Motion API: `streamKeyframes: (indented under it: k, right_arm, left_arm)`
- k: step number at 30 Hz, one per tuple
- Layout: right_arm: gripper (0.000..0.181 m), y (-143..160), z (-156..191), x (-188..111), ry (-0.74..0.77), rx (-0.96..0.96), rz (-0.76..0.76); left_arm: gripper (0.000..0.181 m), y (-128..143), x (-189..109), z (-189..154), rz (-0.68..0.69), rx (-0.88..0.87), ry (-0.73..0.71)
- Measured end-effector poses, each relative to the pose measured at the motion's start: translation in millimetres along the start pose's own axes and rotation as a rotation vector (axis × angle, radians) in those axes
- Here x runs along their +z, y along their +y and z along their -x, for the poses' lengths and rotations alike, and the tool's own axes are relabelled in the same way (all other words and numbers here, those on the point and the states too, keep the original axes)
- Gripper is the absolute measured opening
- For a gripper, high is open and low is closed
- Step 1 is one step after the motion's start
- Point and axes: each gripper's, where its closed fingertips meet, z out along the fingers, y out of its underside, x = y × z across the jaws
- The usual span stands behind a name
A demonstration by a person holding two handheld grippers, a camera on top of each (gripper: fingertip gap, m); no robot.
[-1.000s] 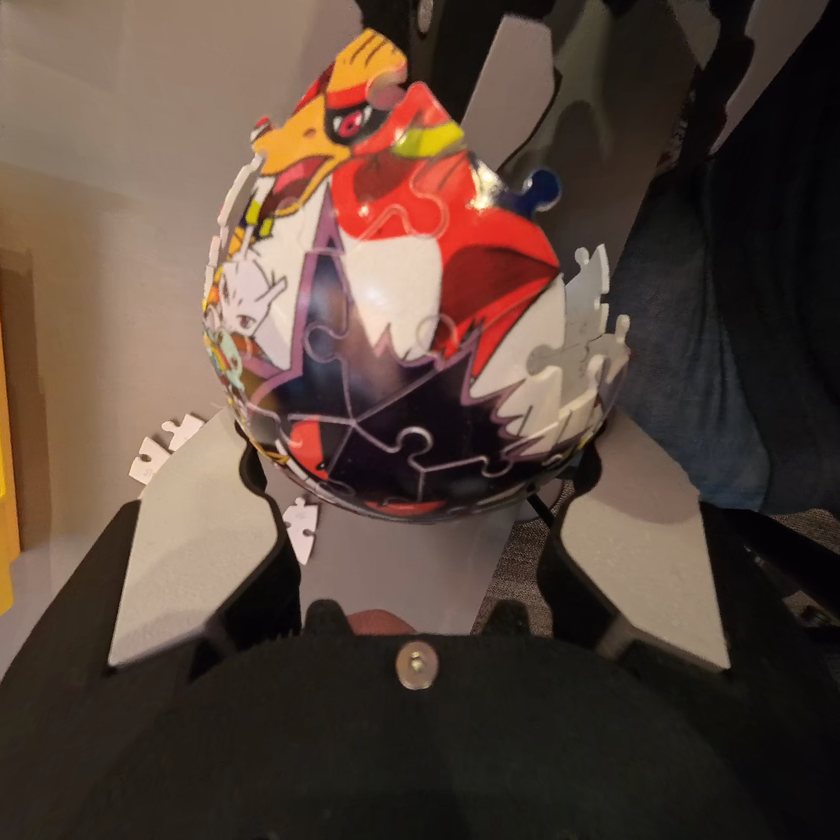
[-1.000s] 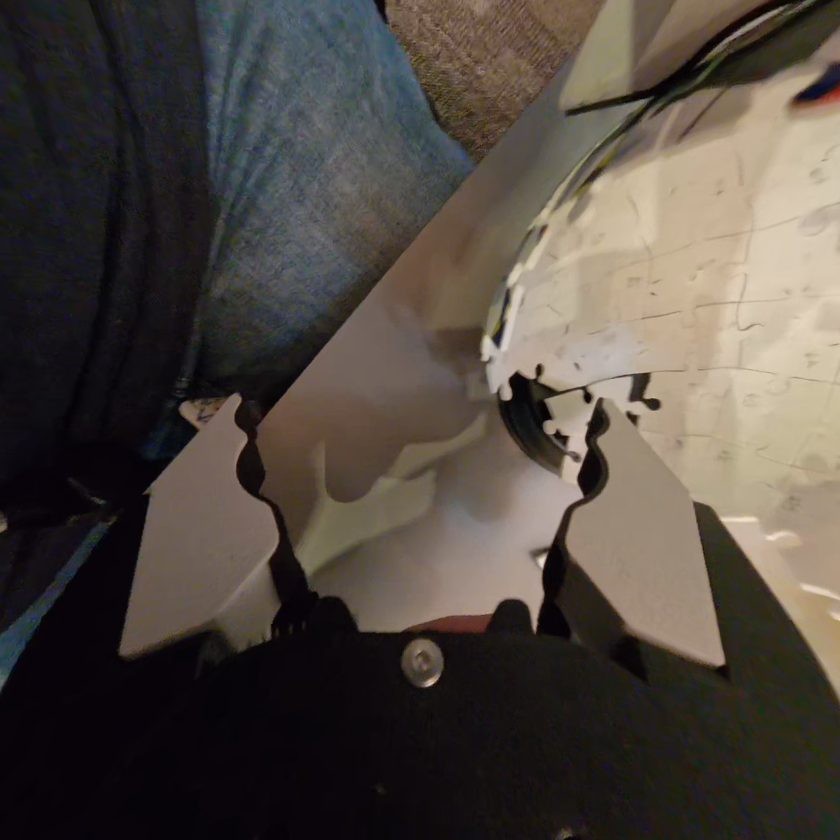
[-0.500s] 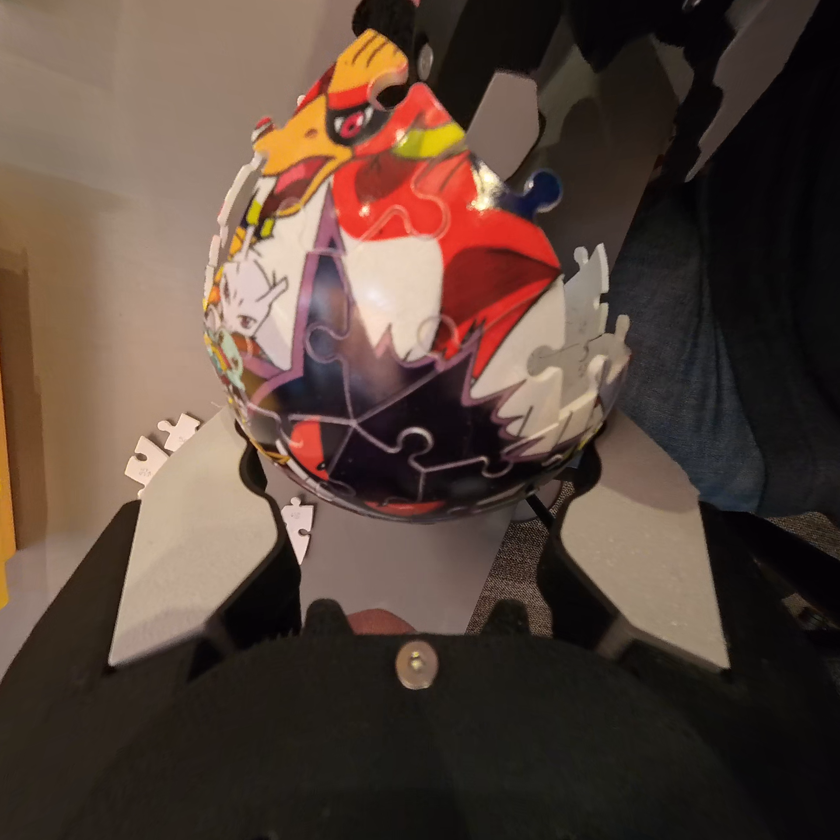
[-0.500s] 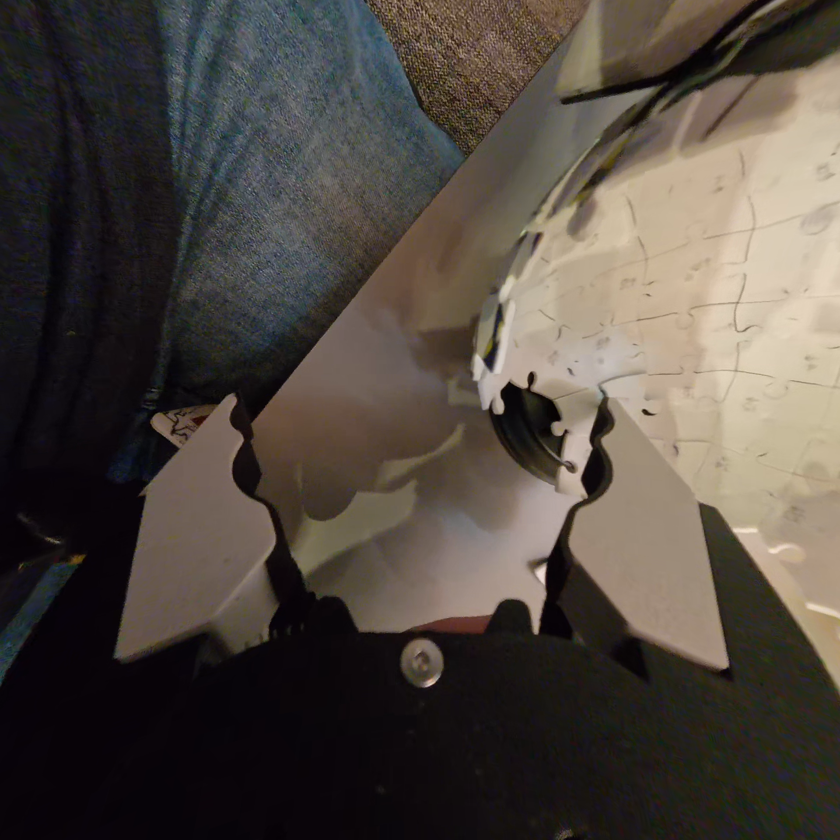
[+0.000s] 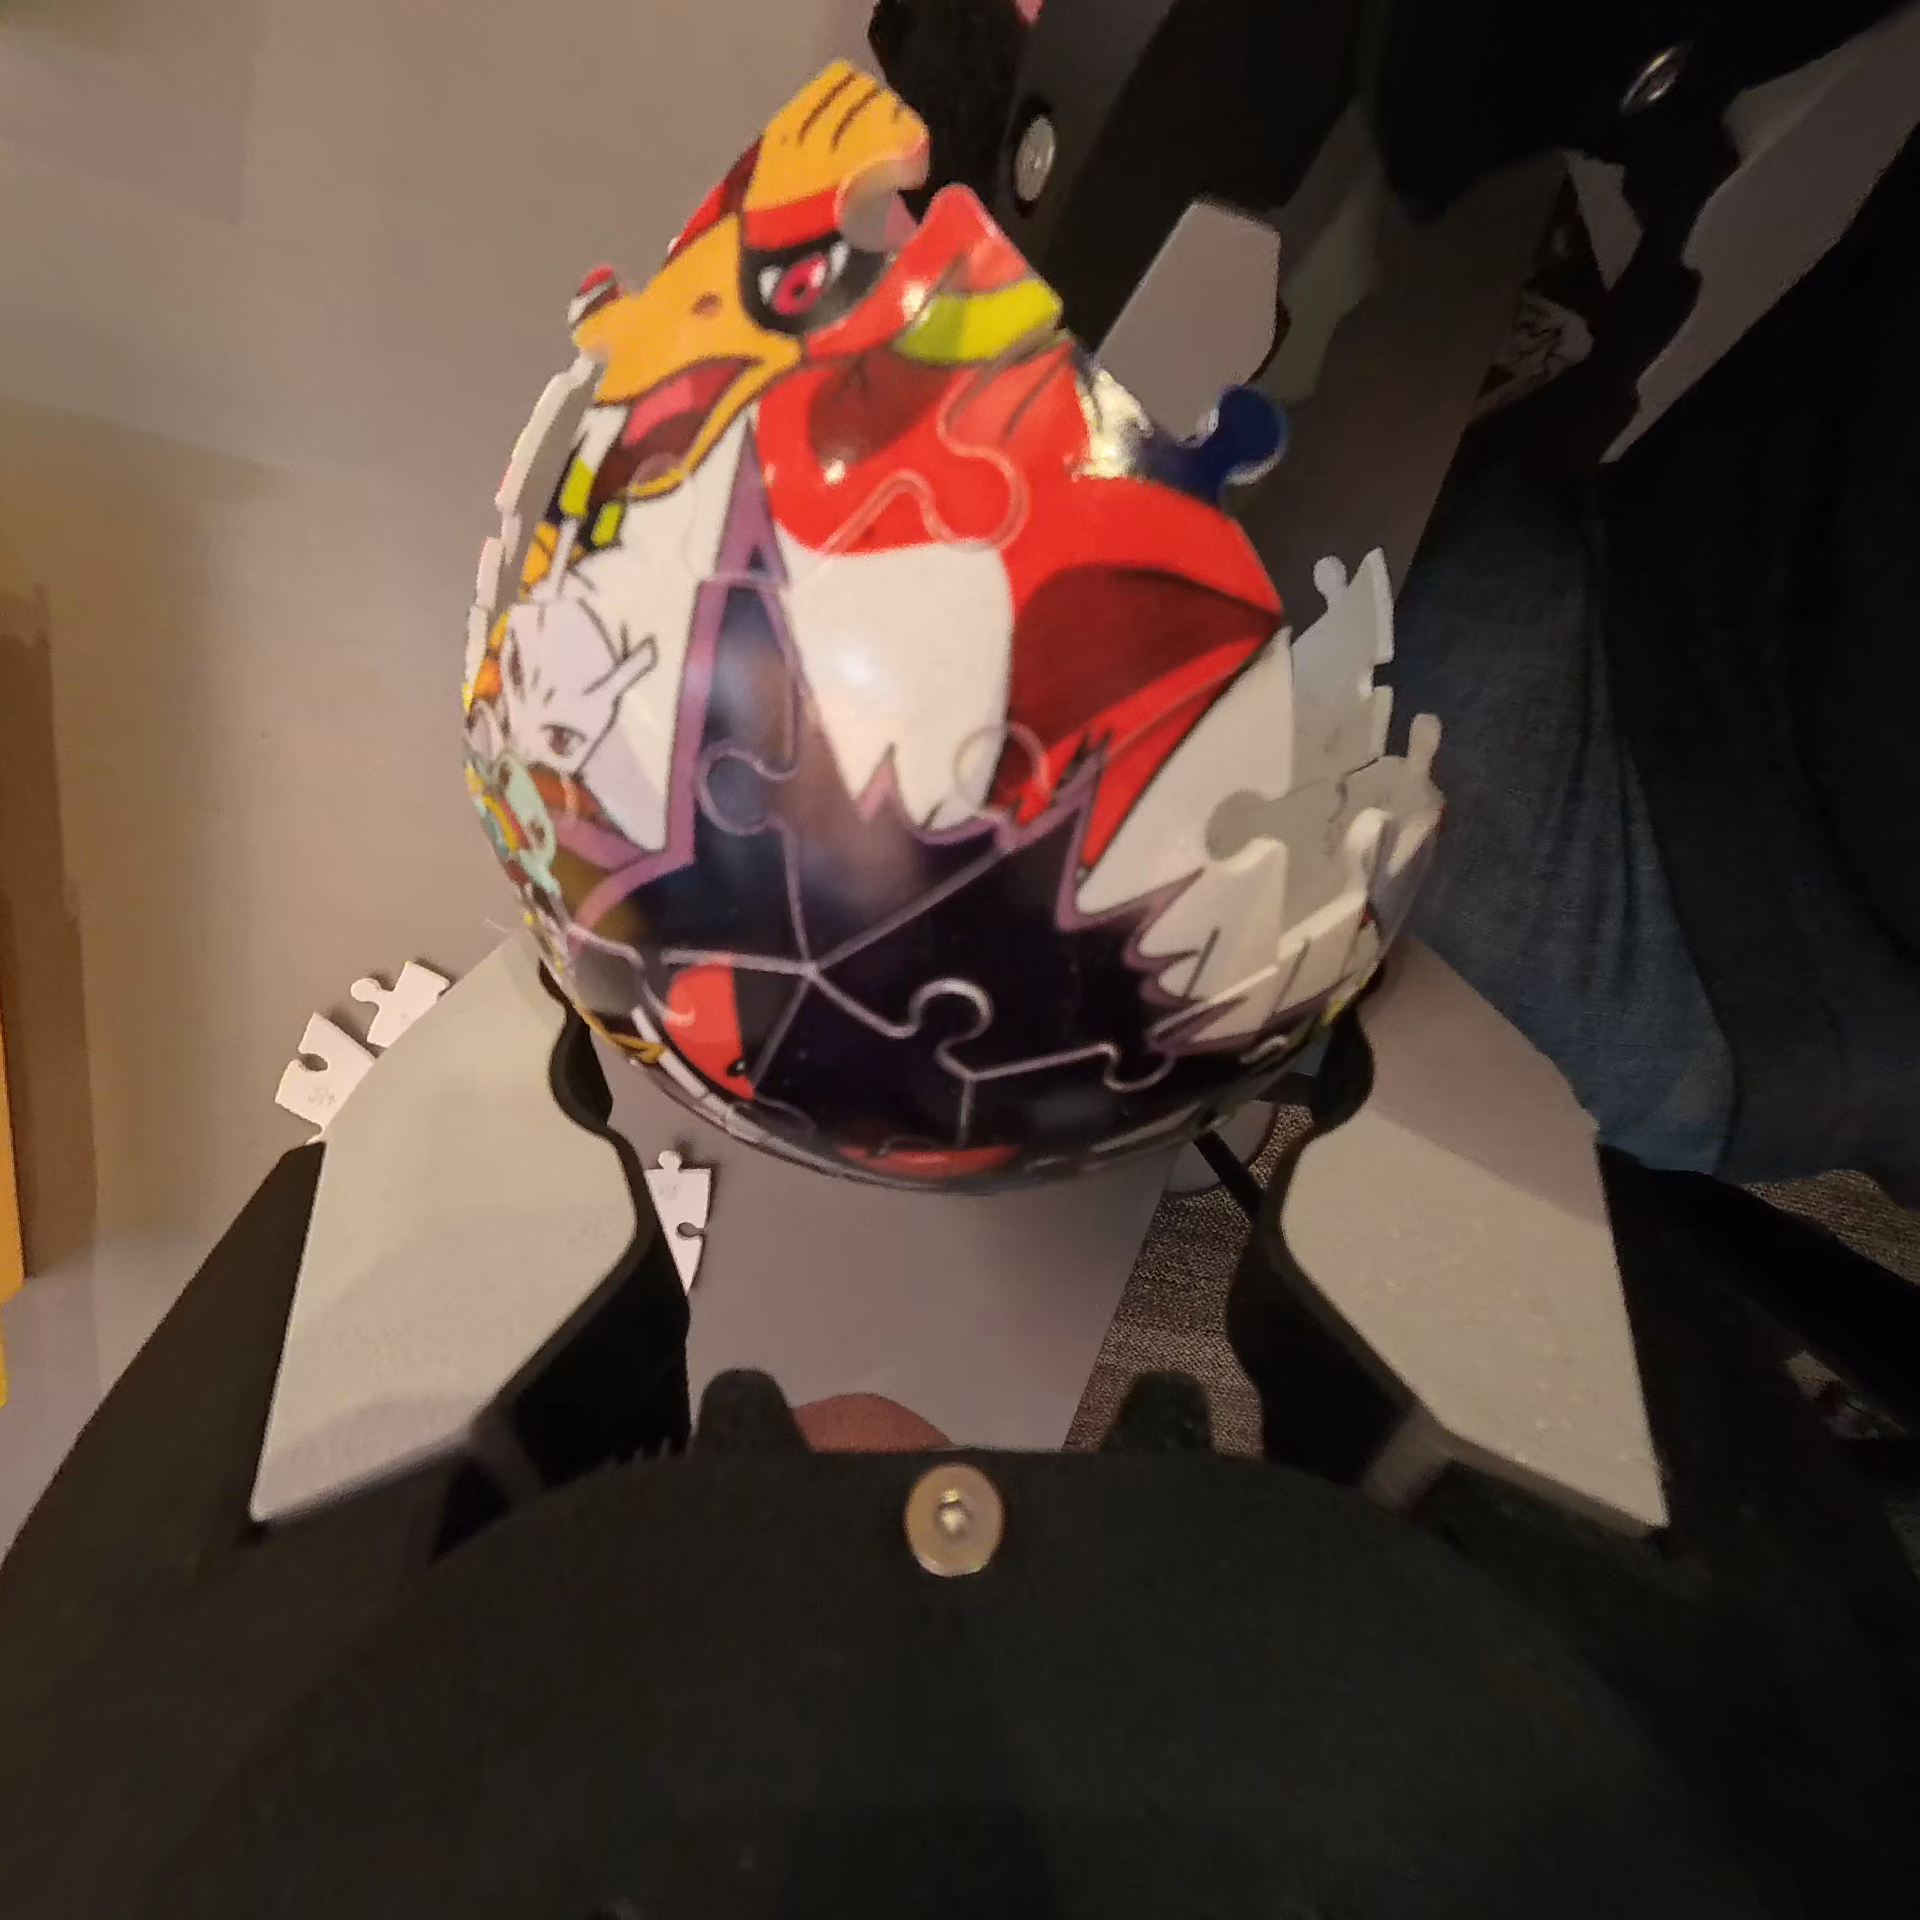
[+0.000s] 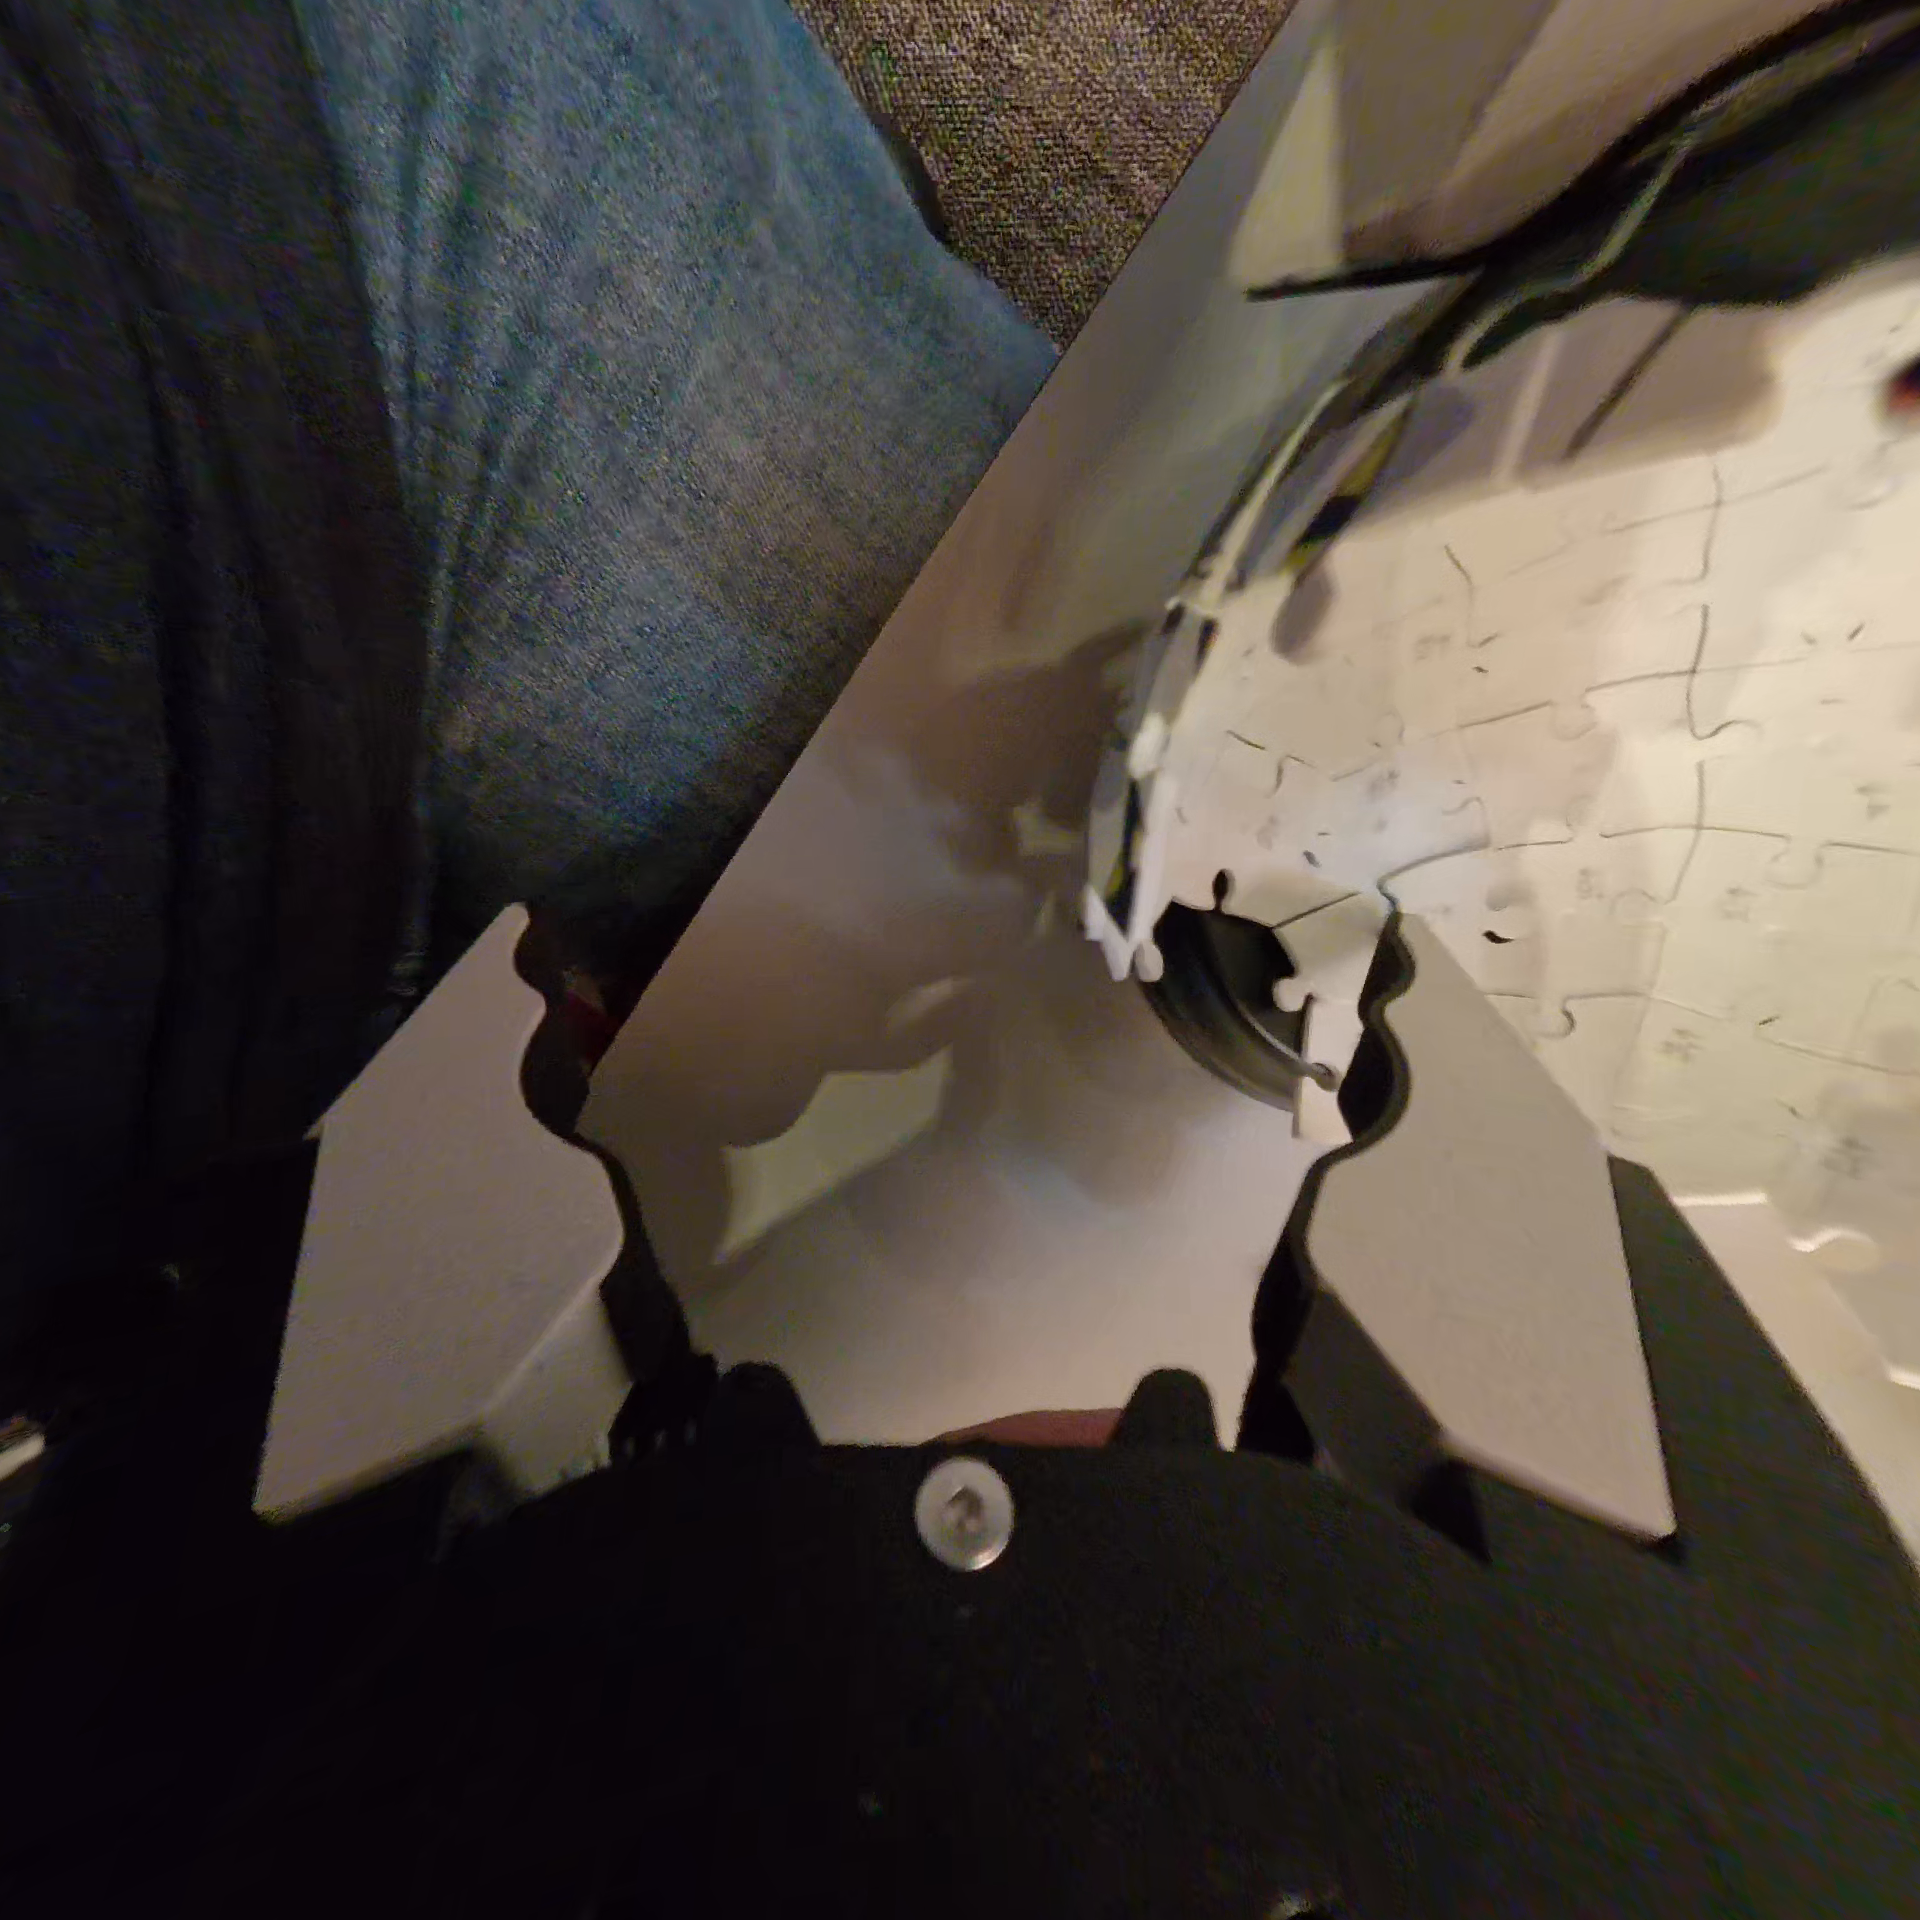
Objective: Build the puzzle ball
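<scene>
I have the half-built ball (image 5: 883,727) clamped low in my left gripper (image 5: 956,1049) over the table (image 5: 208,727). My right gripper (image 6: 956,1039) gapes empty, beside its white inside. Loose pieces (image 5: 353,1029) lie left; next, probably, fetch one for the rim.

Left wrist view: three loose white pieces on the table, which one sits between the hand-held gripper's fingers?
The loose piece just under the puzzle ball, by the left finger's inner edge. The other two pieces lie outside that finger, farther left.
</scene>
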Motion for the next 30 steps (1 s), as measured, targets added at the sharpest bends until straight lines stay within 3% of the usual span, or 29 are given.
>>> streamKeyframes:
  k: [7,16,26,30]
  right_arm:
    - [0.145,-1.1,-11.8,-0.4,0.043,-0.025,0.001]
    - [0.145,-3.4,-2.2,0.5,0.011,0.029,0.01]
    - [0.148,-2.1,-4.8,4.5,0.099,0.09,0.055]
    - [0.14,-0.6,-9.0,4.1,0.136,0.112,0.075]
  left_arm:
    - [0.132,0.7,0.0,-0.3,0.006,0.002,0.003]
    - [0.131,3.0,-0.5,-1.6,0.025,-0.002,0.018]
    - [0.128,4.8,-1.4,-4.3,0.043,-0.011,0.024]
    - [0.129,3.3,-0.7,-4.0,0.038,-0.016,0.024]
